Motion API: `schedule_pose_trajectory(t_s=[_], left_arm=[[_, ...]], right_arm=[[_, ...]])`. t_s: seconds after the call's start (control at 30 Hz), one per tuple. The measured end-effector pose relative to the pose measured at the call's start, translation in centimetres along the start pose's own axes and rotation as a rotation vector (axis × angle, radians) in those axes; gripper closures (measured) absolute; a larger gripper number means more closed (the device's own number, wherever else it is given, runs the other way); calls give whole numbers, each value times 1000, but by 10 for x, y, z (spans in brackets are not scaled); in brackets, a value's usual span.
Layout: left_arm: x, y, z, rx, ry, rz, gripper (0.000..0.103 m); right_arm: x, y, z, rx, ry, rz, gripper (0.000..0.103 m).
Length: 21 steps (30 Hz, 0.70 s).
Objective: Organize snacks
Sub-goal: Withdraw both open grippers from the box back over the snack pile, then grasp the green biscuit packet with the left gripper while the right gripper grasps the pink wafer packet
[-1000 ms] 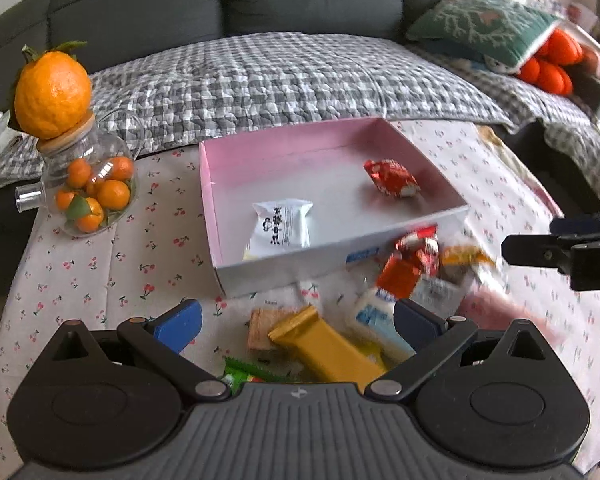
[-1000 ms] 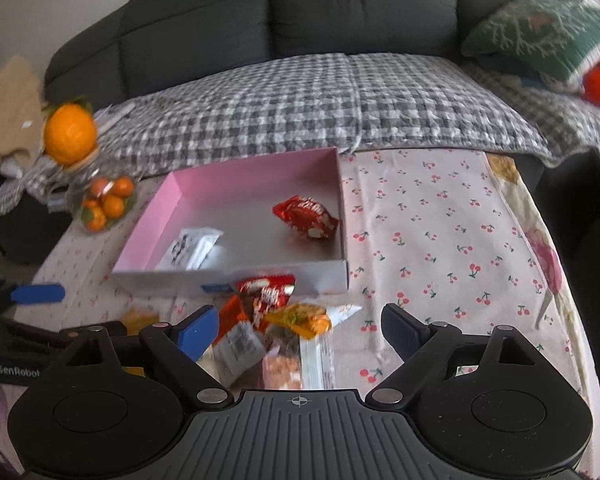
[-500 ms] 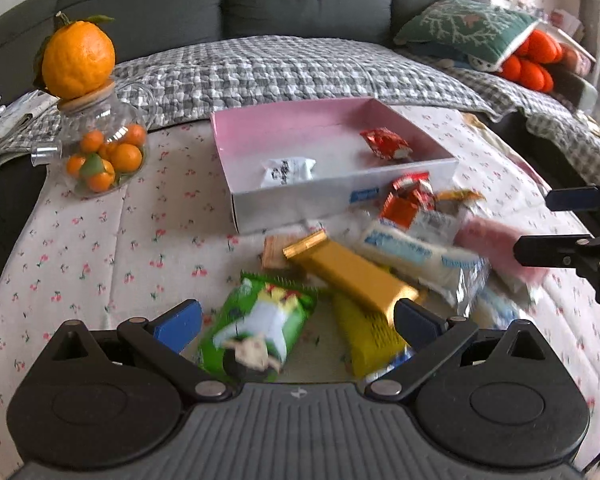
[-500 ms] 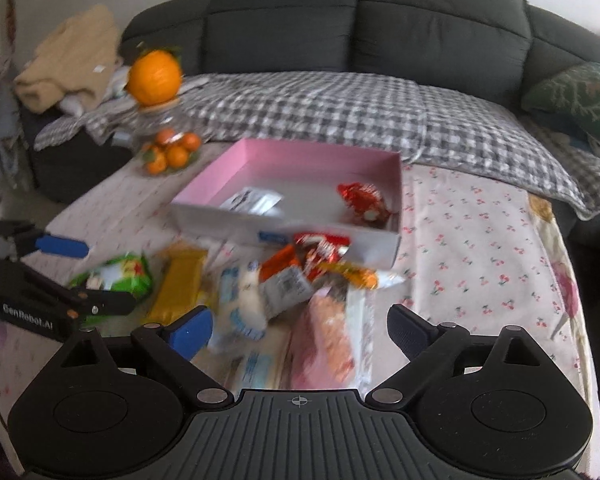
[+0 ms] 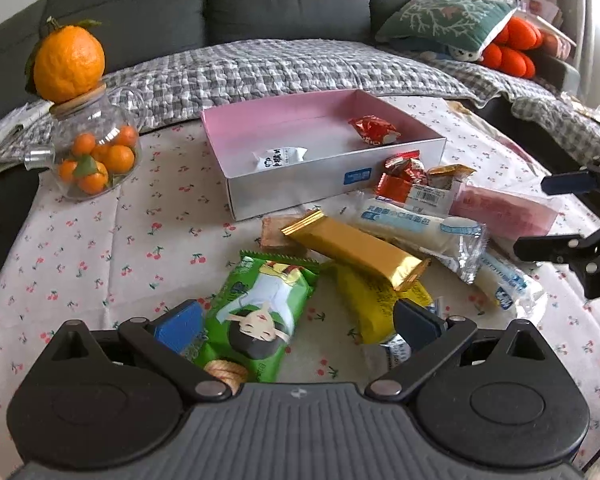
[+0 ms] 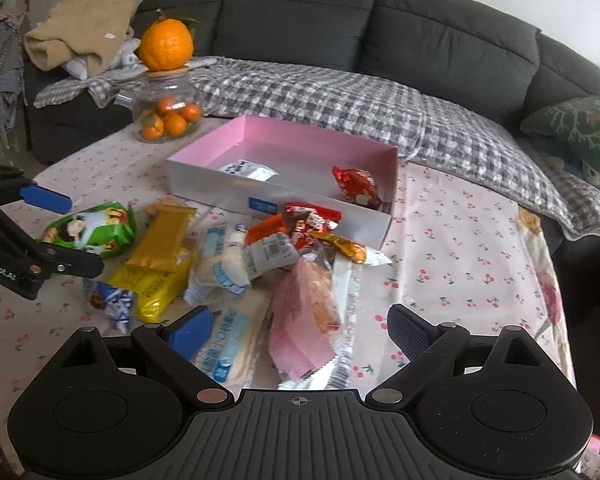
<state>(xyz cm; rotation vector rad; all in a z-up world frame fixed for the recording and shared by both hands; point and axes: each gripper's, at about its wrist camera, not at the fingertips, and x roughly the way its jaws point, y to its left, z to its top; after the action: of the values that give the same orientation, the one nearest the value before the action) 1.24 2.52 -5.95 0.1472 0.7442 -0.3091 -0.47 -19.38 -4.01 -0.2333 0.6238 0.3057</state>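
Both the left gripper (image 5: 298,326) and right gripper (image 6: 300,330) hover spread over mixed snack packets (image 6: 236,256) heaped on the cherry-print tabletop (image 6: 460,248) beside the shallow pink-lined cardboard box (image 6: 284,148) (two packets inside).

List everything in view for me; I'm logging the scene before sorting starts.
box: 1, pink inside, white outside, on the table
snacks in box: 2, white packet, red packet
green snack bag: 1, nearest the left gripper
gold bar: 1, lying on a yellow packet
pink packet: 1, in front of the right gripper
glass jar: 1, clear, small oranges inside, big orange on its lid
tablecloth: 1, white, cherry print
sofa: 1, dark grey
left gripper: open
right gripper: open
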Motion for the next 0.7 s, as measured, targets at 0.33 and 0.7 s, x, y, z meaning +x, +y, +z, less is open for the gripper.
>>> schedule_pose_trajectory(t_s=[0.33,0.7], left_arm=[[6,16,0,-49,17,-16,24],[16,27,-1,-62,81,2,44]], right_arm=[[13,-1,0,-38,16,-51,16],[21,3,-2,-77,35,-54,61]])
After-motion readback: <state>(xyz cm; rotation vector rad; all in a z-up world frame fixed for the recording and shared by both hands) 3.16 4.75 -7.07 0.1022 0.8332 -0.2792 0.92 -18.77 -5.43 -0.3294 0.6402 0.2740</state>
